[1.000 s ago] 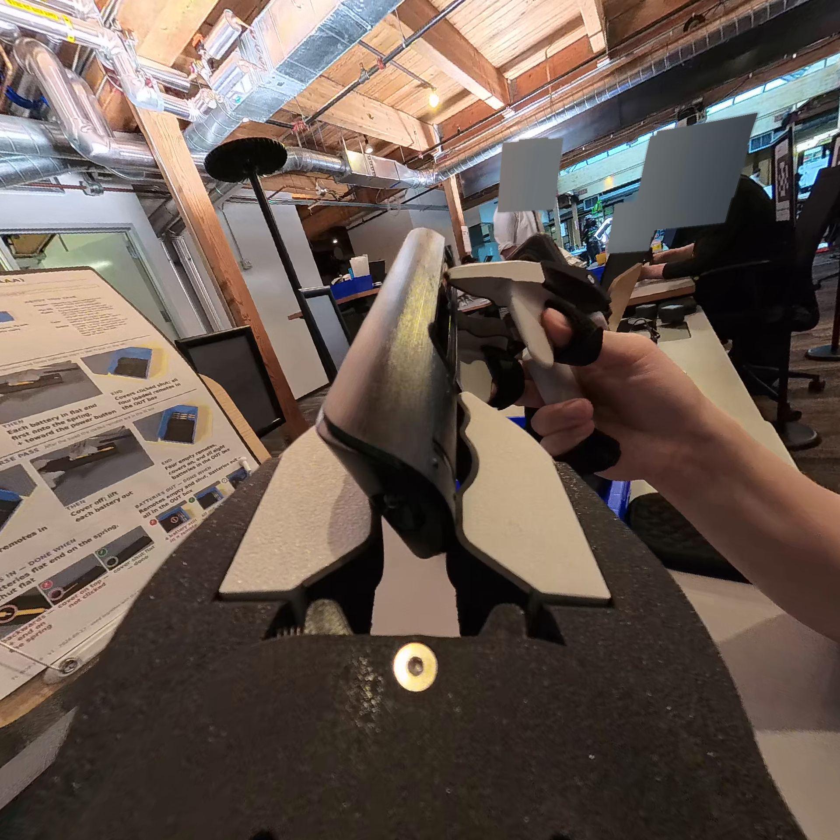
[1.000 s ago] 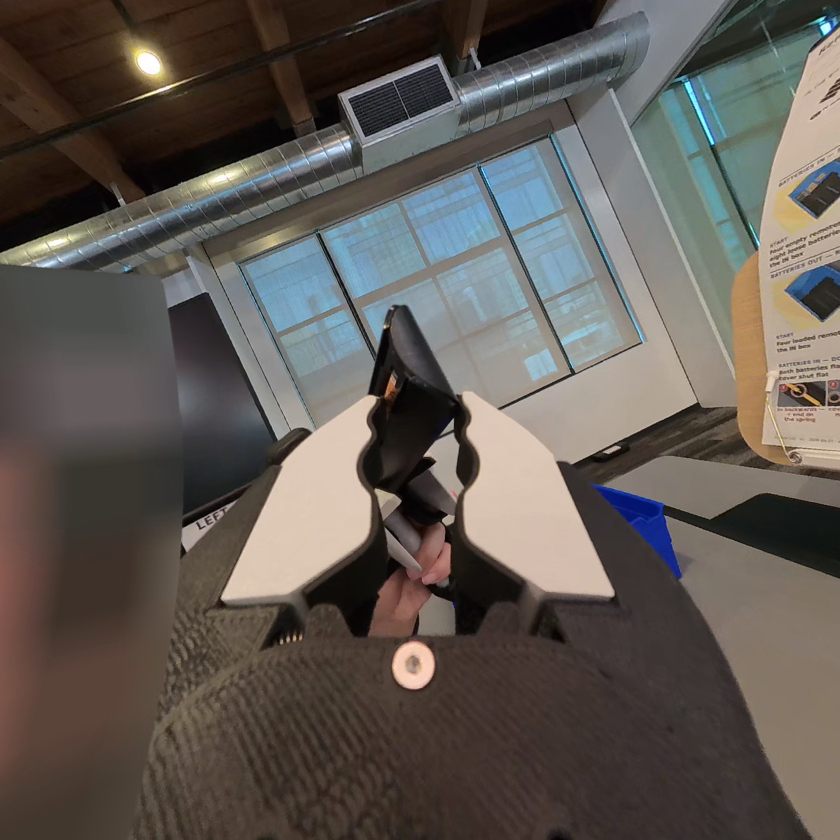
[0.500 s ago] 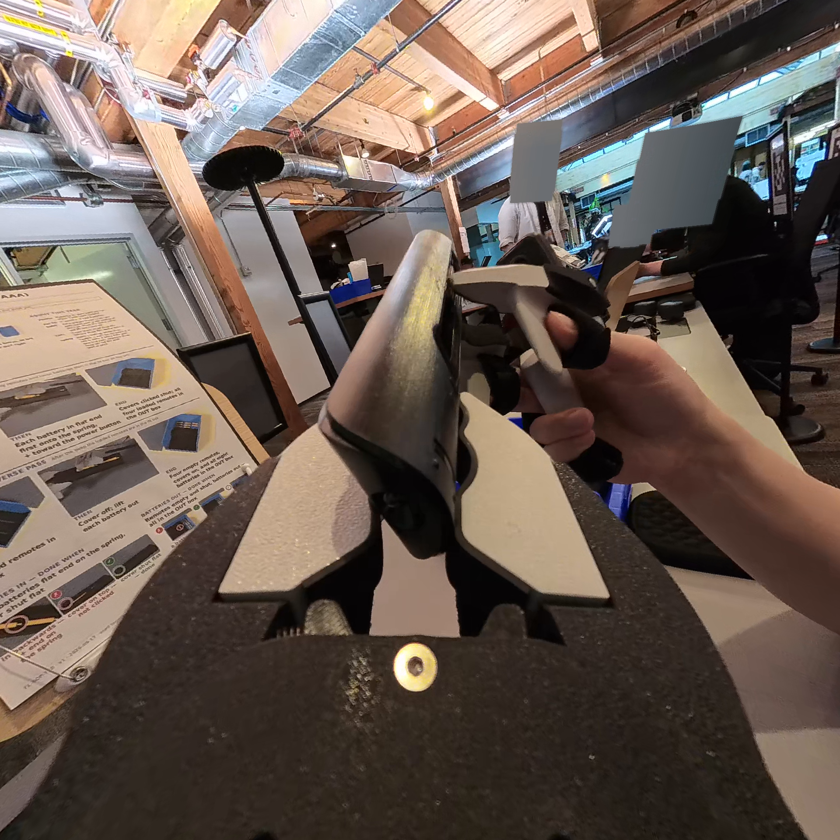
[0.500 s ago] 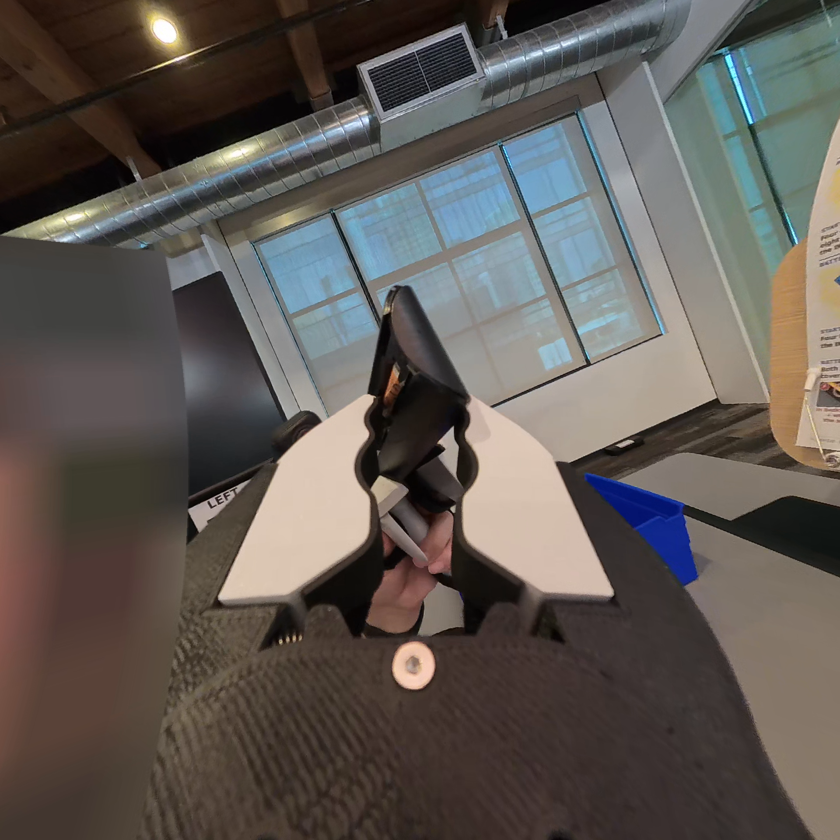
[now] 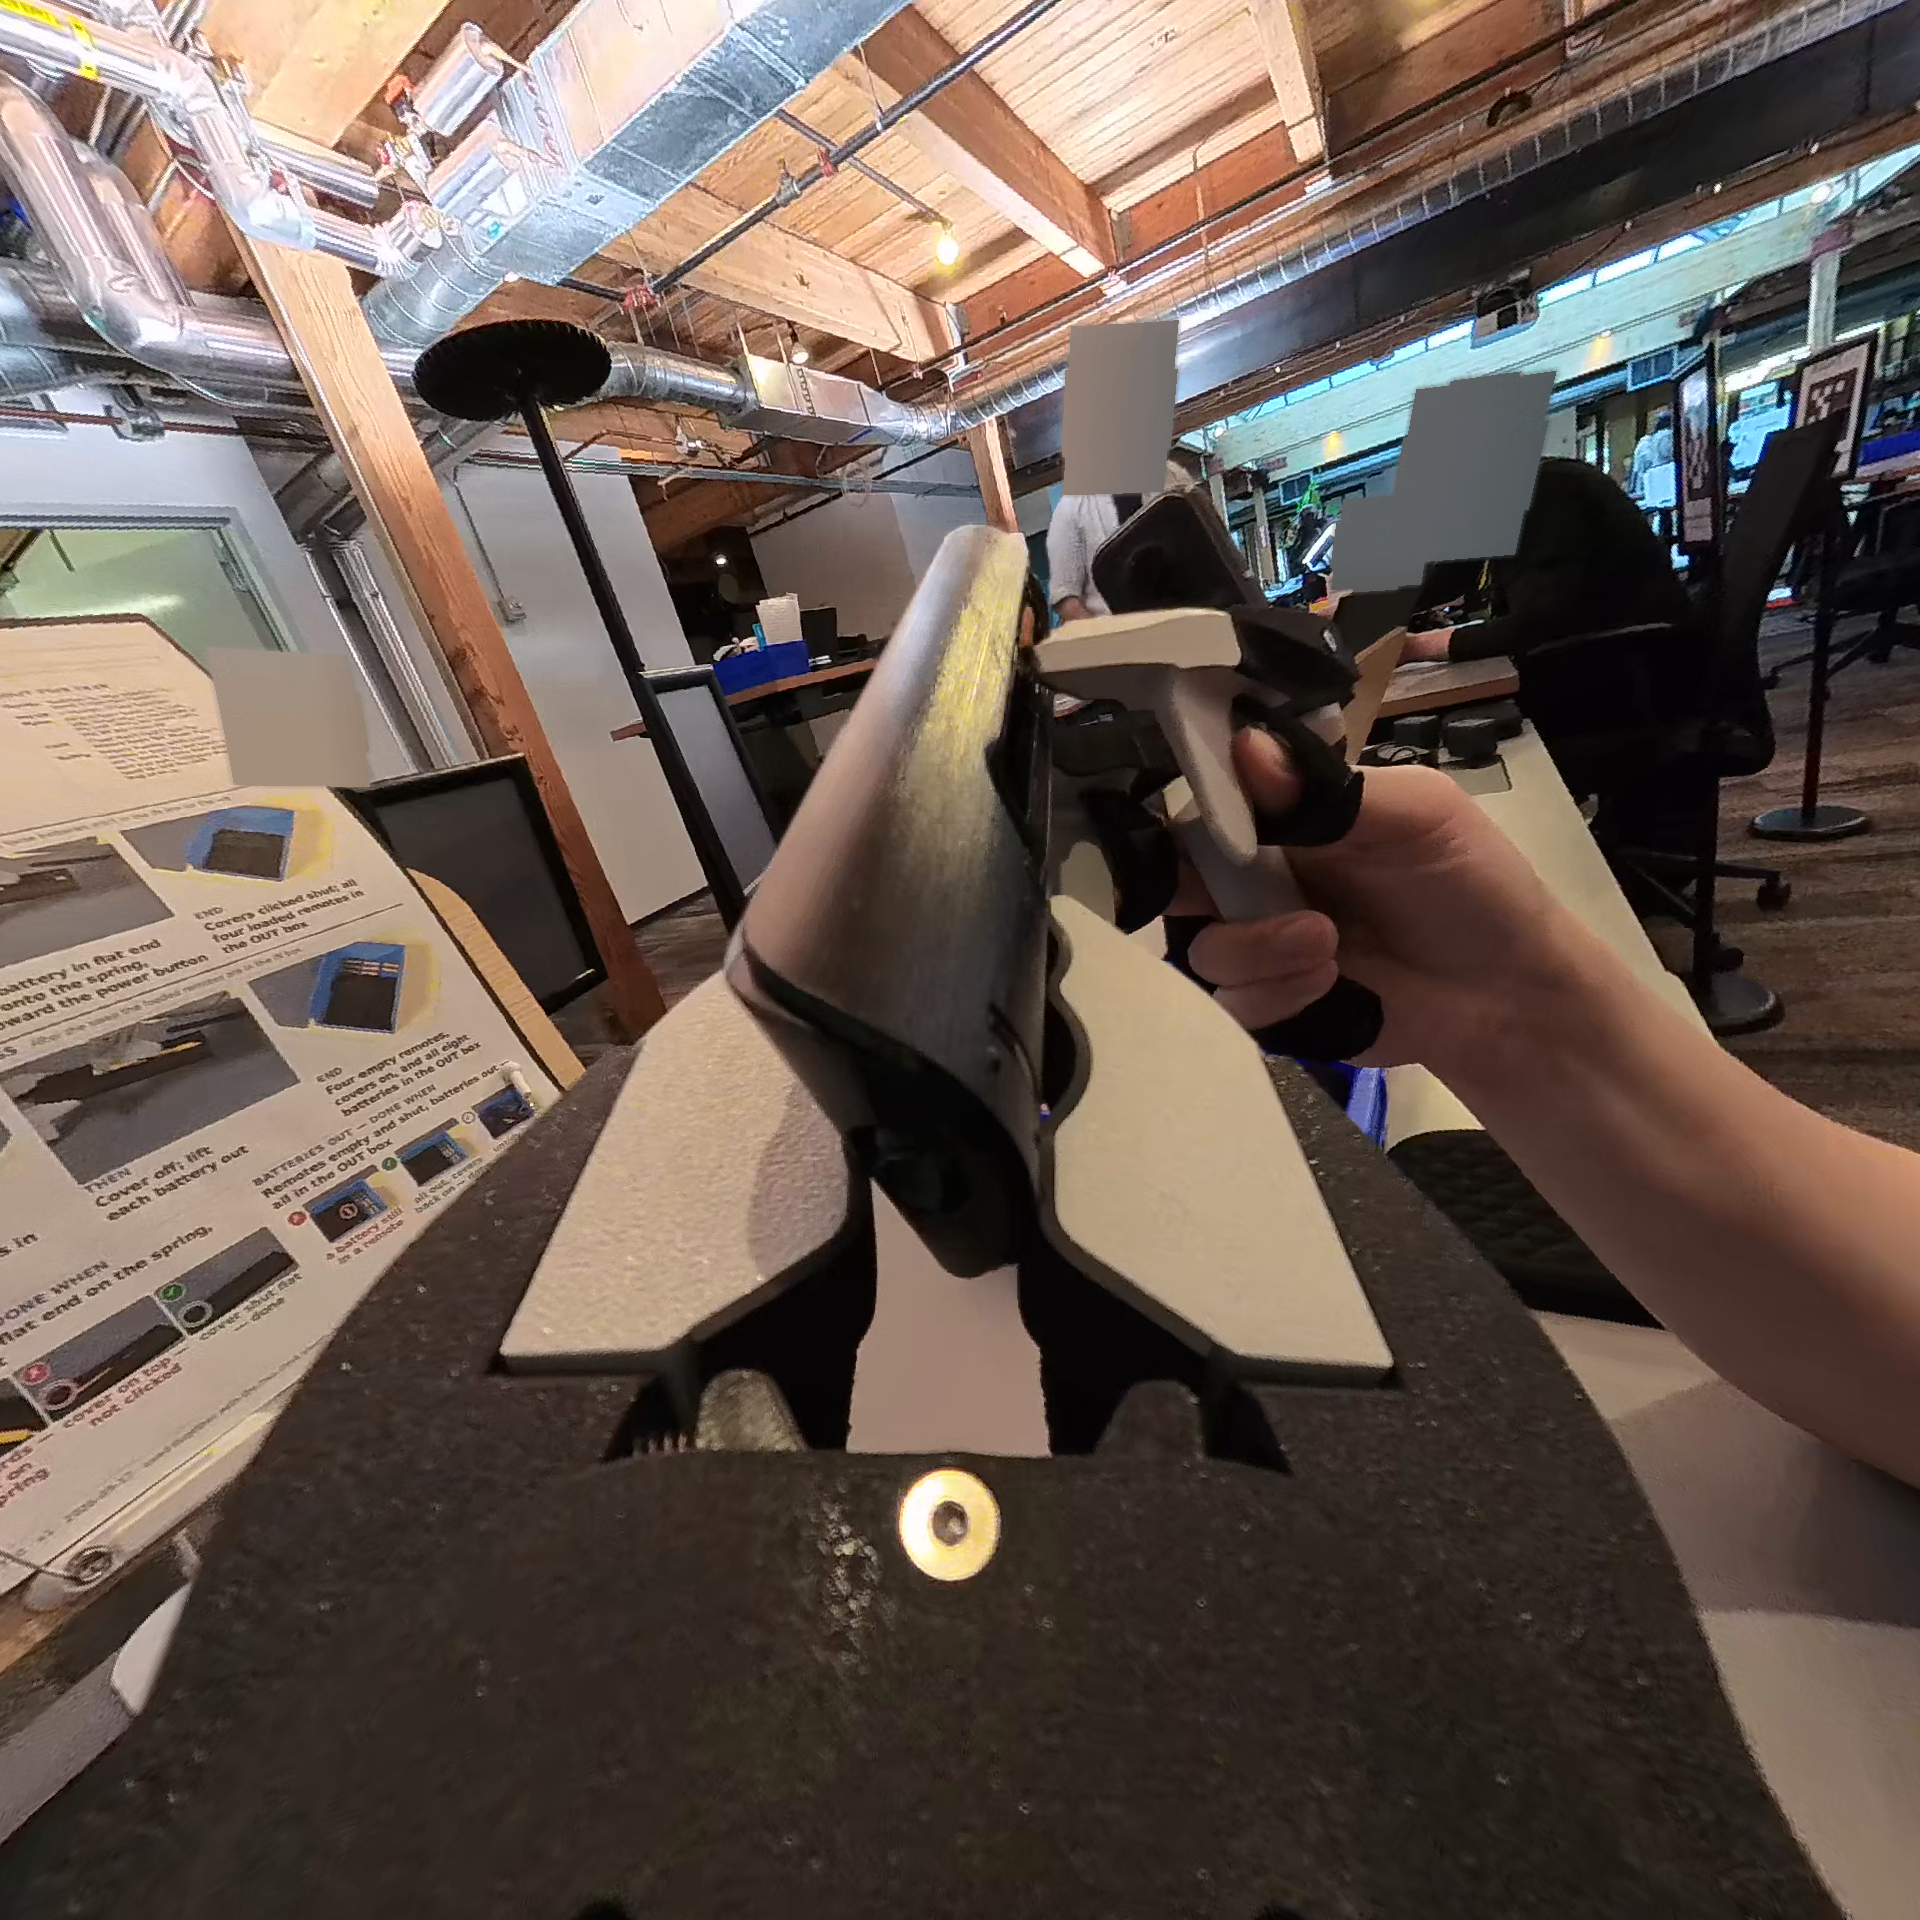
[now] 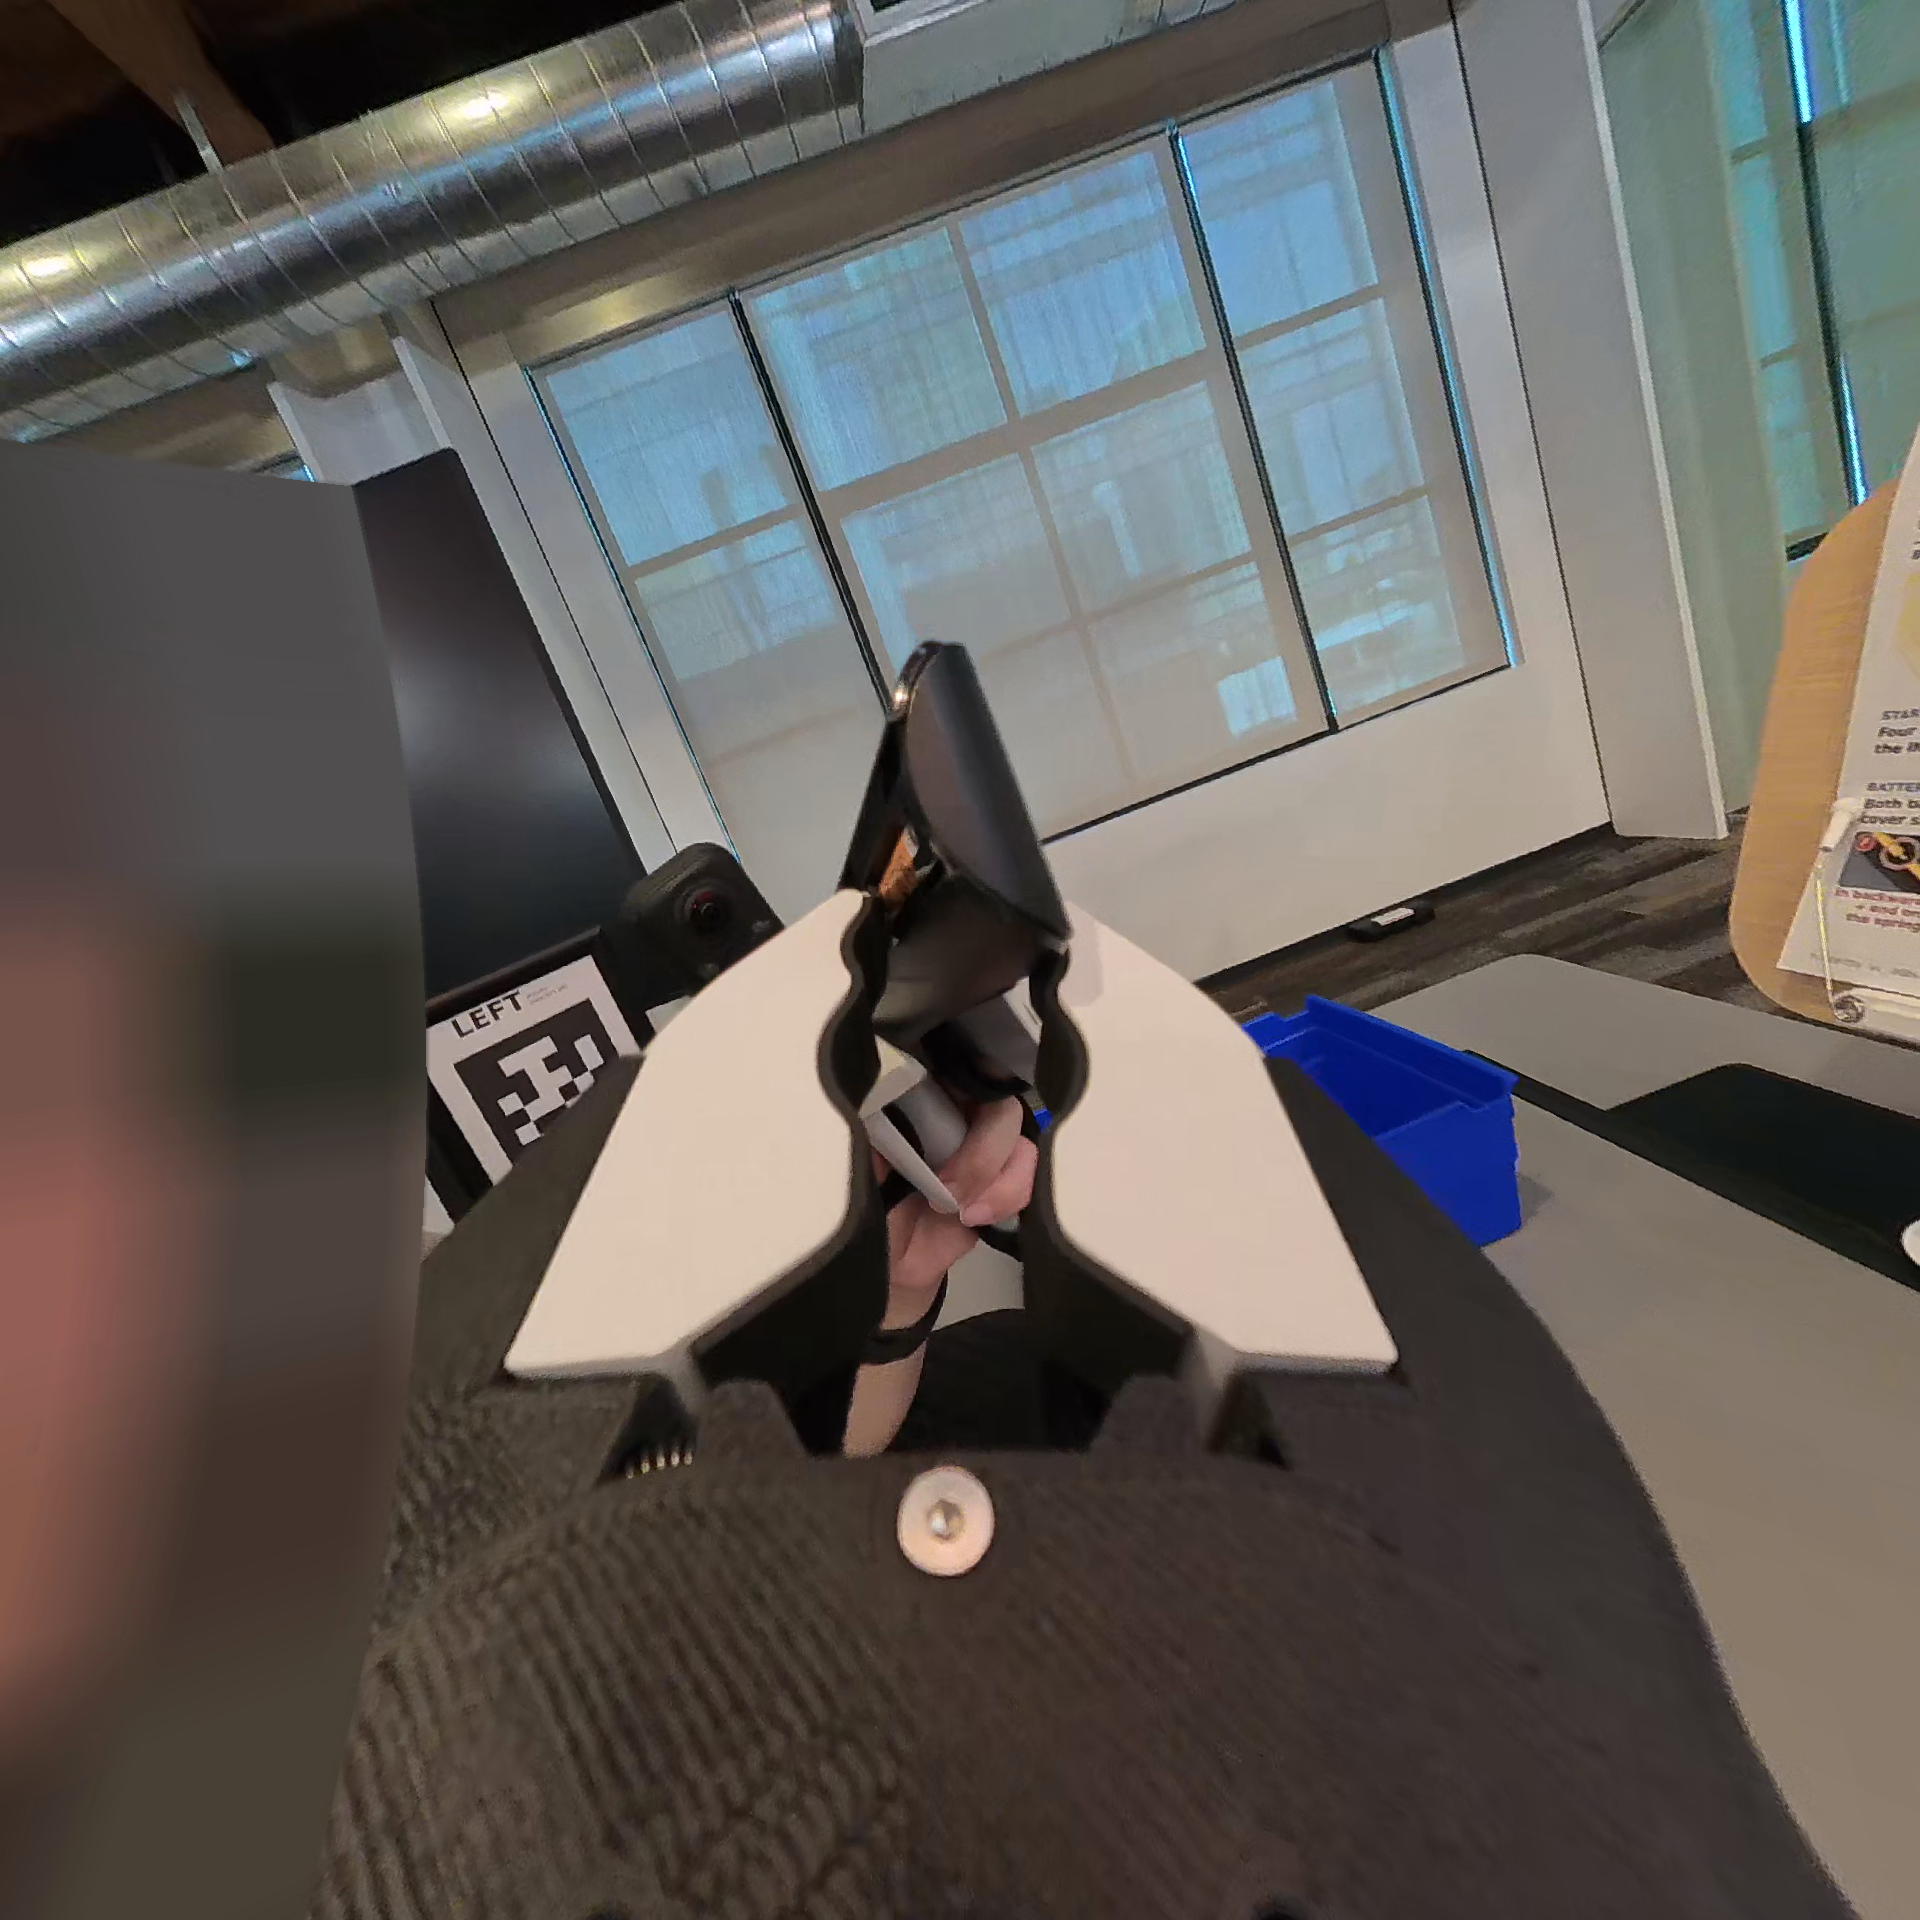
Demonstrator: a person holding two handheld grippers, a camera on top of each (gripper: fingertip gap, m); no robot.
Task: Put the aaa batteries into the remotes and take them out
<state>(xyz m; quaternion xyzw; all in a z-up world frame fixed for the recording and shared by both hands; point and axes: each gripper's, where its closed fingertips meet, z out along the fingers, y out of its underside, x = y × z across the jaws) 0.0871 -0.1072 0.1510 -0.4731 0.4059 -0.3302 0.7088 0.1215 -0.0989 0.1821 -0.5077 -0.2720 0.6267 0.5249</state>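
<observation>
My left gripper (image 5: 914, 956) is shut on the lower end of a black remote (image 5: 914, 790) and holds it tilted up in the air. A hand holds my right gripper (image 5: 1049, 655) against the remote's upper end. In the right wrist view my right gripper (image 6: 956, 945) is shut on the remote's dark back cover (image 6: 977, 821), which stands off the body at an angle. A copper-coloured battery end (image 6: 900, 883) shows in the gap. The rest of the battery bay is hidden.
An instruction sheet (image 5: 156, 1039) on a wooden board stands at the left. A blue bin (image 6: 1403, 1101) and a black mat (image 6: 1766, 1143) sit on the grey table (image 6: 1662, 1351). A black floor lamp pole (image 5: 603, 582) and people at desks (image 5: 1558, 623) are behind.
The right wrist view has tipped downward, so the table and blue bin show more. The cover now stands farther off the remote body. The left gripper has barely moved.
</observation>
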